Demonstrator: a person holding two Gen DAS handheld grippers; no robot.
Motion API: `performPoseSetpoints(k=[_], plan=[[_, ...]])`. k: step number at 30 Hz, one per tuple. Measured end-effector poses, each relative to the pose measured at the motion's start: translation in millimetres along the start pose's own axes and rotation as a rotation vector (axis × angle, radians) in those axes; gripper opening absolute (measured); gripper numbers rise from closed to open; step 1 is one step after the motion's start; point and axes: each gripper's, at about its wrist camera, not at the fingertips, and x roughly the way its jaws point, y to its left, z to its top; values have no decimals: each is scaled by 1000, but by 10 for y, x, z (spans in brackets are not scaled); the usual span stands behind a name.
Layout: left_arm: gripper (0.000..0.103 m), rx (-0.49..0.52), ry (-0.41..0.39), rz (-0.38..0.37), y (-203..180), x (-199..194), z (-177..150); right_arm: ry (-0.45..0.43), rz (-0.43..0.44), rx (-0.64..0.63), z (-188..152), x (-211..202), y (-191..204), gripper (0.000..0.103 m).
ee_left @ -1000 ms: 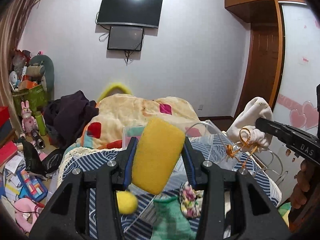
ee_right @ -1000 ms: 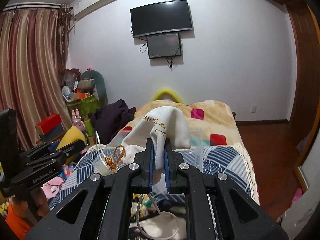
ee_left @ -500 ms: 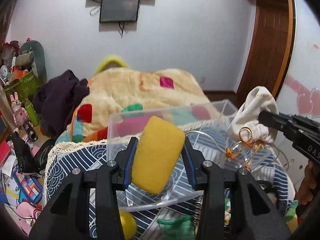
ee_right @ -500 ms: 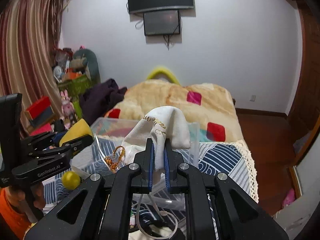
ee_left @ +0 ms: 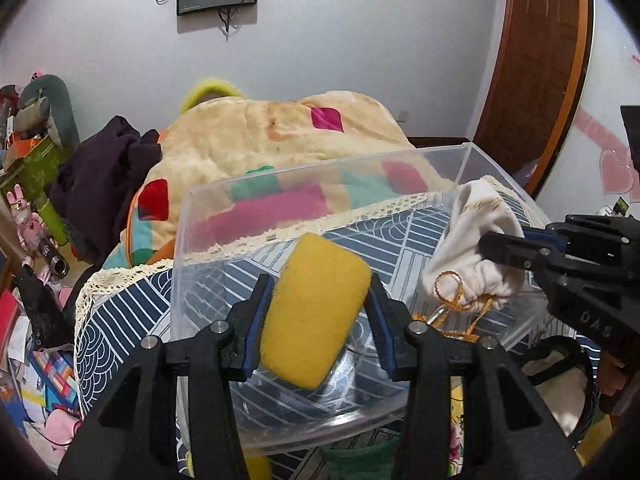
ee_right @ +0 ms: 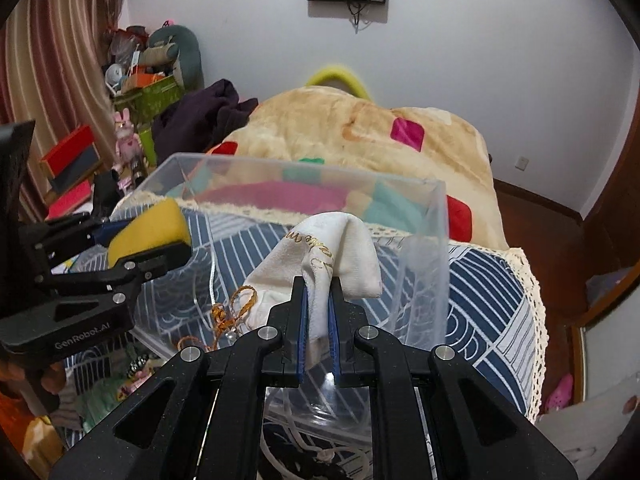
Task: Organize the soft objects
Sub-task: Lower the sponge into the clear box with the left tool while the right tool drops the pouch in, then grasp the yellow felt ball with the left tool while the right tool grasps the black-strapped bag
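My left gripper [ee_left: 316, 288] is shut on a yellow sponge [ee_left: 314, 310] and holds it over the open clear plastic bin [ee_left: 240, 196]. My right gripper [ee_right: 317, 286] is shut on a white drawstring pouch [ee_right: 340, 248] with an orange-gold cord [ee_right: 230, 312], held over the same bin [ee_right: 436, 220]. The right gripper and pouch [ee_left: 468, 256] show at the right of the left wrist view. The left gripper with the sponge [ee_right: 148, 228] shows at the left of the right wrist view.
The bin sits on a blue-and-white patterned cloth [ee_right: 488, 300] with a lace edge. A cream blanket [ee_left: 280, 136] with coloured patches lies beyond it. A green soft item [ee_left: 352, 456] and a yellow ball [ee_left: 256, 466] lie under the near edge. Clutter fills the floor at left [ee_left: 32, 200].
Both grippers have tilted down and moved forward over the clear bin, each still holding its object. The bin now fills the middle of both views.
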Motion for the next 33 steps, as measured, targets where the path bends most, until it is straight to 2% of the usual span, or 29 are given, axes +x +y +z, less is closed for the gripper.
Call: performPoseSetpoints(k=[3,6,8,12,17,20,22,24,28,33], plan=[[52,-15,-4,-9,1,-55,-12,2,-2,-2,-1,-33,0,12],[62,-23,-20,-19,0,-127,-11,-21,-2,6,10,-106,-4,29],[65,-25,-35,-24,-7,-201,-10,-60,-14,7,-3,-220,-12,44],[70,-31,-65,-47,-22,-399,2,-115,-44,-7,23,-389,14,54],[72,-12,-131,-61,-5,-745,21,-219,-46,8,33,-713,45,75],[74,-17,-176,-73,52,-980,27,-267,-55,3,22,-889,87,76],[83,-16,-206,-55,98,-1131,17,-292,-52,-3,-3,-984,114,76],[94,-16,-243,-34,131,-1271,-13,-315,-48,-10,-47,-1064,135,81],[97,-11,-266,-14,187,-1438,-131,-336,-45,-17,-166,-1155,161,83],[98,-14,-228,10,280,-1392,-372,-303,-65,-35,-369,-1104,139,83]])
